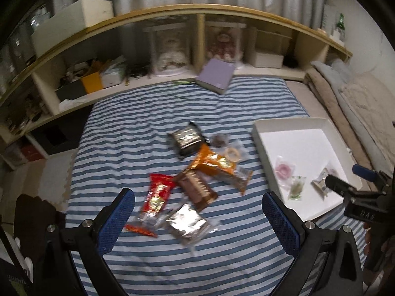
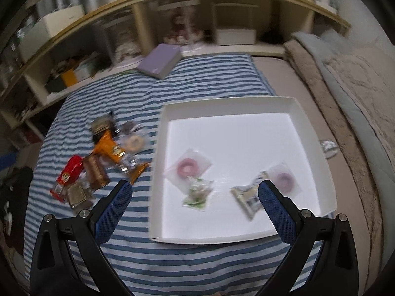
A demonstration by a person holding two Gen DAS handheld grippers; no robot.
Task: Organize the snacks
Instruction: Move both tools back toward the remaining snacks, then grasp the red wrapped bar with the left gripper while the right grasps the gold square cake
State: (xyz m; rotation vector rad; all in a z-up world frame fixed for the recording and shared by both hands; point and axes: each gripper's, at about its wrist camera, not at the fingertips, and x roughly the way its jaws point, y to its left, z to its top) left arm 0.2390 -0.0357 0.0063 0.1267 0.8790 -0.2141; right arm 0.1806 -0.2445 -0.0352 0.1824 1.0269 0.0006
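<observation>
A pile of snack packets lies on the blue-striped bed: a red packet point(image 1: 158, 193), a brown bar point(image 1: 197, 188), an orange packet point(image 1: 217, 165), a silver packet point(image 1: 188, 223) and a dark packet point(image 1: 186, 139). A white tray point(image 1: 265, 139) to the right holds a pink ring snack point(image 2: 188, 165), a green packet point(image 2: 197, 193), a cream packet point(image 2: 246, 197) and a second pink ring point(image 2: 284, 180). My left gripper point(image 1: 197, 212) is open and empty above the pile. My right gripper point(image 2: 195, 206) is open and empty above the tray's near edge; it also shows in the left wrist view point(image 1: 345, 180).
A purple box point(image 1: 216, 75) lies at the bed's far edge. A cluttered wooden shelf point(image 1: 172, 12) runs behind the bed. Beige and grey blankets point(image 2: 345, 98) lie to the right. Dark clothing point(image 1: 32, 212) sits at the left. A small wrapper point(image 2: 328, 146) lies right of the tray.
</observation>
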